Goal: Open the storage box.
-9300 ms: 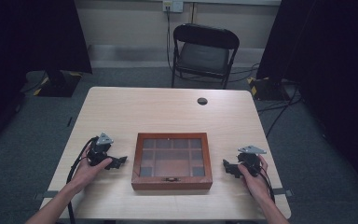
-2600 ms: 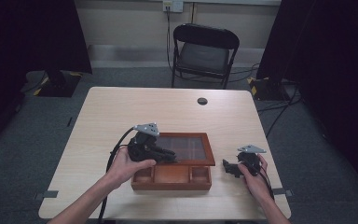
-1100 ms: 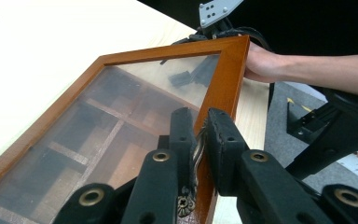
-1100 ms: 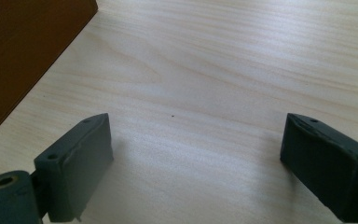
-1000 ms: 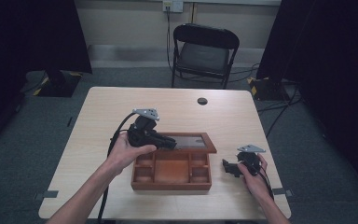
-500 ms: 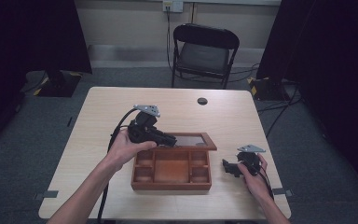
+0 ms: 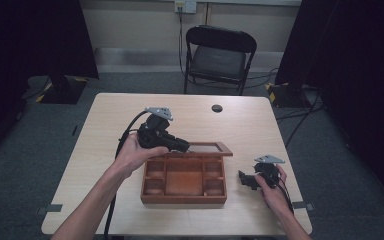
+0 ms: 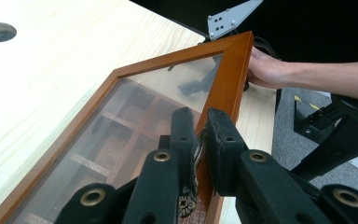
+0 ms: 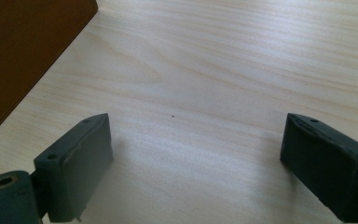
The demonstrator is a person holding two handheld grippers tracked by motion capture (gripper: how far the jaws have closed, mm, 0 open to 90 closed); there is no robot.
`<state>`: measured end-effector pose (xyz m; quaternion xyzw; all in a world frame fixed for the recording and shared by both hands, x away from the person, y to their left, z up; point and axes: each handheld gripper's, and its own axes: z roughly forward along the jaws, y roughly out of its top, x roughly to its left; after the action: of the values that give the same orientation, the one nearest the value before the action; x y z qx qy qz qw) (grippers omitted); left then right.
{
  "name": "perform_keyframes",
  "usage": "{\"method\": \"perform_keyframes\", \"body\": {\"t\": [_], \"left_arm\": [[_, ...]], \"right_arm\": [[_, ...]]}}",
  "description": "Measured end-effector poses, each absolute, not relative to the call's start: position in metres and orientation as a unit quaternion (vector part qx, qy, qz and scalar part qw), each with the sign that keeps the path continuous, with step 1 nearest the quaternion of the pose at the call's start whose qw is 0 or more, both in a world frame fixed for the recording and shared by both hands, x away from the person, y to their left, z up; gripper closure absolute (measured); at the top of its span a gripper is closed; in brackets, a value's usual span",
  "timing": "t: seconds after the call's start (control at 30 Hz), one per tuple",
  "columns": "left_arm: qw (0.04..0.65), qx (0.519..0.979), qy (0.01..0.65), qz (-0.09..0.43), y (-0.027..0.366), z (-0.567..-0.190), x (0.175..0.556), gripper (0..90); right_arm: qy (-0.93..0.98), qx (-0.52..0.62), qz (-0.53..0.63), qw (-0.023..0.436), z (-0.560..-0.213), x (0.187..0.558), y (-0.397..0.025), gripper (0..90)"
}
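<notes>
Left tool point(image 8: 200, 140) clamped on the raised glass lid point(image 8: 227, 88); right tool point(image 9: 196, 168) agape; no legible writing.

- Left gripper point(image 7: 182, 145) is up off the table, forearm stretched forward and angled in toward the middle. In the left gripper view the jaws are pinched nearly together, clamped on a thin wooden edge.
- Right gripper point(image 7: 243, 178) sits low near the table's right side, hand point(image 7: 272, 187) wrapped around it, pointing left.
- Its jaws are spread wide, nothing between them.
</notes>
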<state>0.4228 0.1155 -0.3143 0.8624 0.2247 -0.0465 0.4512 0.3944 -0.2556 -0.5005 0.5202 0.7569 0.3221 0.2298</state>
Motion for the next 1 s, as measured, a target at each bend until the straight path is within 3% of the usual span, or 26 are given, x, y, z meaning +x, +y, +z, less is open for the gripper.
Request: {"method": "perform_keyframes", "body": {"t": [1.0], "left_arm": [[0.468,0.854,0.223,-0.030,0.118,-0.305,0.435,82.3]], "right_arm": [[0.757,0.520,0.322,0.229,-0.500,0.394,-0.256,8.2]]}}
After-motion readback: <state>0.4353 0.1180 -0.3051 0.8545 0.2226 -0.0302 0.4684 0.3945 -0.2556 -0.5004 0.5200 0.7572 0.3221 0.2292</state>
